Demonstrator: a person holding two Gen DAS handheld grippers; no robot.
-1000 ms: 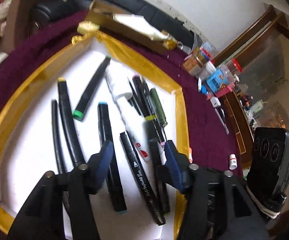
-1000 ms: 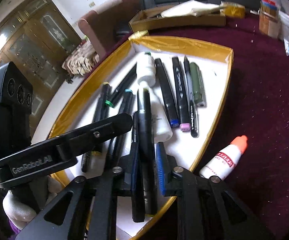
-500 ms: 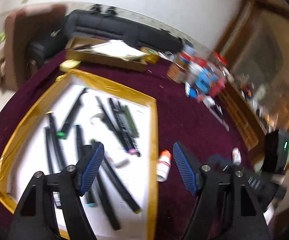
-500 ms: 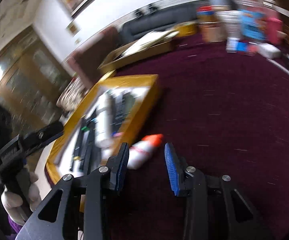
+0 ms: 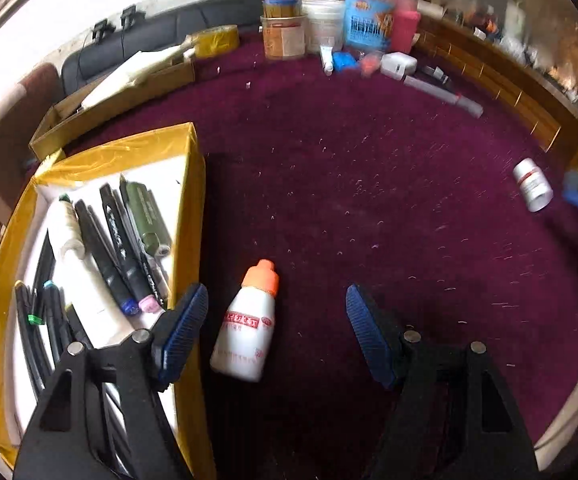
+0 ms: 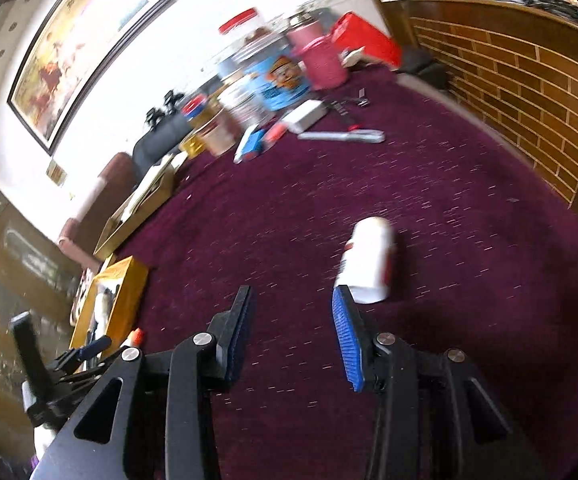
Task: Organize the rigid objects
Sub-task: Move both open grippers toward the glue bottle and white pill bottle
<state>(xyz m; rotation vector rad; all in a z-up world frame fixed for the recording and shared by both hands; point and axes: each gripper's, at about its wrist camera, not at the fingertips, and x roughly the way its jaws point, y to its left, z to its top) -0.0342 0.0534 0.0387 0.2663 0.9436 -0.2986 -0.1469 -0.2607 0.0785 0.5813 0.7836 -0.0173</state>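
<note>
The left tool (image 5: 277, 334) hangs with its blue-padded fingers spread wide and empty, straddling a small white plastic bottle with an orange cap (image 5: 247, 328). That stance suggests it is lining up to grab the bottle, which lies on its side on the maroon-clothed table (image 5: 369, 184), nearer the left finger and just outside the gold-edged cardboard tray (image 5: 193, 216) of black marker pens (image 5: 107, 252) at that finger's side. The right tool (image 6: 291, 334) is likewise spread and holds nothing; a white cylindrical bottle with a red label (image 6: 369, 262) lies just ahead of its right finger, probably its own target. Motion blur hides the label print.
</note>
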